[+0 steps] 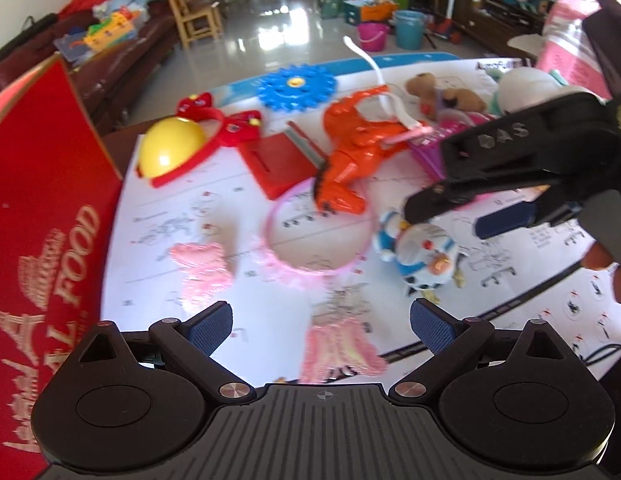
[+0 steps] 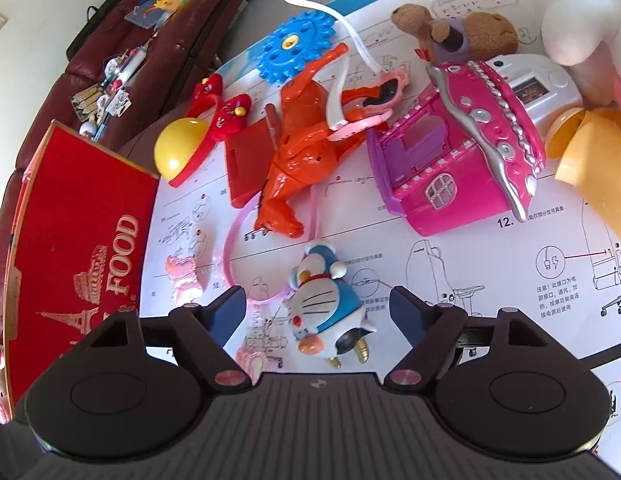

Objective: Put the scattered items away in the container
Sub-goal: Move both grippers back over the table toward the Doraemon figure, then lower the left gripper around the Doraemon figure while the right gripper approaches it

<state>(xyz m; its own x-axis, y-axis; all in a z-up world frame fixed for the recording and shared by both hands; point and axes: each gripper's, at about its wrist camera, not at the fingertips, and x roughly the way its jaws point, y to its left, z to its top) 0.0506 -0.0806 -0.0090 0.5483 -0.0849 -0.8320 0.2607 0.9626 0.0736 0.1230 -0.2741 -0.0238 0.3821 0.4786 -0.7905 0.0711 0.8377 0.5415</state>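
Observation:
Toys lie scattered on a white instruction sheet (image 2: 470,256). A blue-and-white cat figure (image 2: 326,304) lies on its side between the fingers of my right gripper (image 2: 318,306), which stands open with a gap on both sides. In the left wrist view the right gripper (image 1: 442,220) hovers just over that figure (image 1: 424,256). My left gripper (image 1: 321,322) is open above a fuzzy pink bow (image 1: 338,348), holding nothing. The red box (image 1: 50,220) marked FOOD stands at the left edge (image 2: 78,240). An orange dinosaur (image 2: 298,144) lies in the middle.
A pink hairband hoop (image 1: 310,268), a yellow ball (image 1: 170,146), a red headband (image 1: 214,112), a red block (image 1: 280,160) and a blue gear (image 1: 296,86) lie behind. A pink toy house (image 2: 450,160) and a brown plush (image 2: 462,36) sit to the right. A dark sofa (image 2: 122,64) runs along the far left.

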